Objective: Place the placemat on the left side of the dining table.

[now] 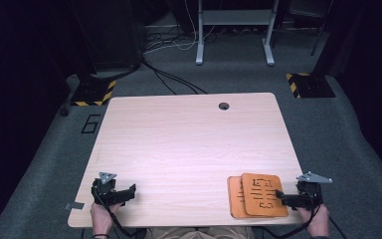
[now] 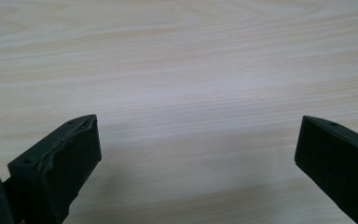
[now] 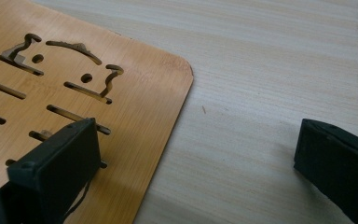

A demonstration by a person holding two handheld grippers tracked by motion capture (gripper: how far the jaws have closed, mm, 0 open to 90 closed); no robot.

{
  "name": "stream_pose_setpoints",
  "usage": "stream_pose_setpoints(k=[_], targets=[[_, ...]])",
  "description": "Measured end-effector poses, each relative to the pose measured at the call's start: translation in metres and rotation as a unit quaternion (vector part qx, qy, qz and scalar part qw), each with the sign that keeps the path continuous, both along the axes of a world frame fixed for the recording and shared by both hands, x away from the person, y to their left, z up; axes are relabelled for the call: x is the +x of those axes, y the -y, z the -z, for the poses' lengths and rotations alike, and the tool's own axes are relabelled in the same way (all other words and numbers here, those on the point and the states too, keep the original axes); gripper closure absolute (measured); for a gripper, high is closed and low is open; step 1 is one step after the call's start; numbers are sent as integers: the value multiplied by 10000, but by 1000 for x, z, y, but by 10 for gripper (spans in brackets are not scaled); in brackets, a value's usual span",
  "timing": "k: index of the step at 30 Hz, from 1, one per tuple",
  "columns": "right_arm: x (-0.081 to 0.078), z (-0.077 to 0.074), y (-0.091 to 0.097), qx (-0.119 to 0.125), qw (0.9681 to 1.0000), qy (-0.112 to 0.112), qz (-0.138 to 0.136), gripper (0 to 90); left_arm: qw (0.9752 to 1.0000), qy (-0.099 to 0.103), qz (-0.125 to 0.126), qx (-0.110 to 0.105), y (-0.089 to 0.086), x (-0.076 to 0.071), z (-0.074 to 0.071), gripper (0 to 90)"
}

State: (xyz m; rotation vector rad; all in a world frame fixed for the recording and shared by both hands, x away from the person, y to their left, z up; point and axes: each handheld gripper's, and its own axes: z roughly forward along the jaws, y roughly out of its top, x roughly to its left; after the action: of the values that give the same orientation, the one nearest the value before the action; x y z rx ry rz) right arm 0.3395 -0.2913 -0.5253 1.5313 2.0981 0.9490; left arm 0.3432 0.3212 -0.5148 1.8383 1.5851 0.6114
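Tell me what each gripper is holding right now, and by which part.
Nothing is held. The left gripper is open over bare table. The right gripper is open too, one jaw over the top board, the other over the table beside it.

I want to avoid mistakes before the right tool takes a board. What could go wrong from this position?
1. The top wooden board lies skewed on the lower board, so closing the open right tool on it may drag both or shift the lower one.
2. The boards lie near the table's front edge, so a push could slide one off.
3. One jaw is over the board and the other over bare table, so it may slip off the thin edge.
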Motion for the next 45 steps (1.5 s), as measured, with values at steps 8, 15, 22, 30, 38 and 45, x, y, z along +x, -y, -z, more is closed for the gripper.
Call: stream_pose_setpoints(k=[8,15,22,30,38,45], targets=[[0,0,0,5,10000,-2,19,0,9983,80,559,137,40,3,-12,0],[0,0,0,5,10000,3,30,0,9953,122,948,127,70,7,-19,0],[0,0,0,4,10000,8,28,0,9922,163,1233,89,96,12,-24,0],[0,0,0,7,10000,9,31,0,9876,181,1555,98,127,19,-31,0],[0,0,0,7,10000,14,31,0,9802,262,1963,71,158,24,-39,0],[0,0,-1,12,10000,20,39,0,9739,265,2254,3,183,26,-45,0]])
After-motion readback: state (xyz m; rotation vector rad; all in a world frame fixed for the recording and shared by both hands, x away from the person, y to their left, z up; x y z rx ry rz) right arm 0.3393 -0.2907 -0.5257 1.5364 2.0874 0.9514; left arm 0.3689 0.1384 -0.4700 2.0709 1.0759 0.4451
